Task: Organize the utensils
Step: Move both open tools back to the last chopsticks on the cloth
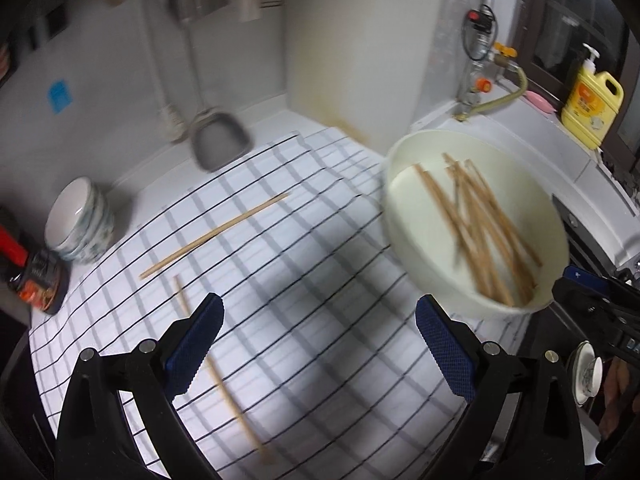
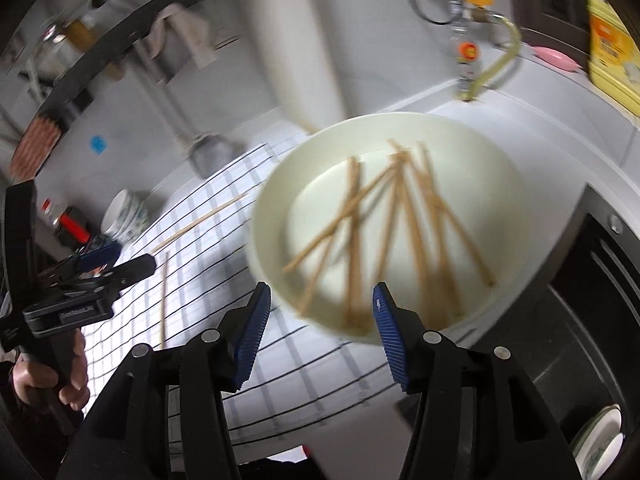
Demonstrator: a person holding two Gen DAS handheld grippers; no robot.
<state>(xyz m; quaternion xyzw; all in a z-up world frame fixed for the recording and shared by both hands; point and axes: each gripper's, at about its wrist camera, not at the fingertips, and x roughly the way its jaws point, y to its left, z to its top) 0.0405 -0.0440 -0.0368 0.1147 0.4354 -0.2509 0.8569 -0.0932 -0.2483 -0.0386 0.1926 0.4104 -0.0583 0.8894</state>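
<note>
Left claw (image 1: 318, 342): blue ribbed pads spread wide, nothing between them, hovering above the checked cloth (image 1: 304, 240) that covers the desk (image 1: 504, 128). Right claw (image 2: 320, 328): pads parted about as wide, empty, poised just in front of the near rim of the white basin (image 2: 516, 208).

Task items: a heap of wooden chopsticks (image 2: 400, 232) lies criss-crossed inside the white basin, which sits at the right edge of the cloth next to the sink area. Image blur prevents an exact count. Two chopsticks remain loose on the cloth. The far chopstick (image 1: 216, 234) lies diagonally, well left of the basin. The near chopstick (image 1: 220, 384) runs from mid-cloth toward the camera, passing under the left pad (image 1: 196, 348) of the left claw in that view; contact cannot be judged.

Surroundings: stack of patterned bowls (image 1: 80, 220) at the left edge of the cloth; dark red-capped bottle (image 1: 24, 268) beside it. Grey dustpan (image 1: 220, 140) leaning at the back wall. Yellow detergent bottle (image 1: 592, 108) and pink soap dish (image 1: 540, 100) on the rear ledge, near the hose fitting (image 1: 476, 92). From the right wrist view the left claw appears at frame left, gripped by the person's hand (image 2: 52, 376).
</note>
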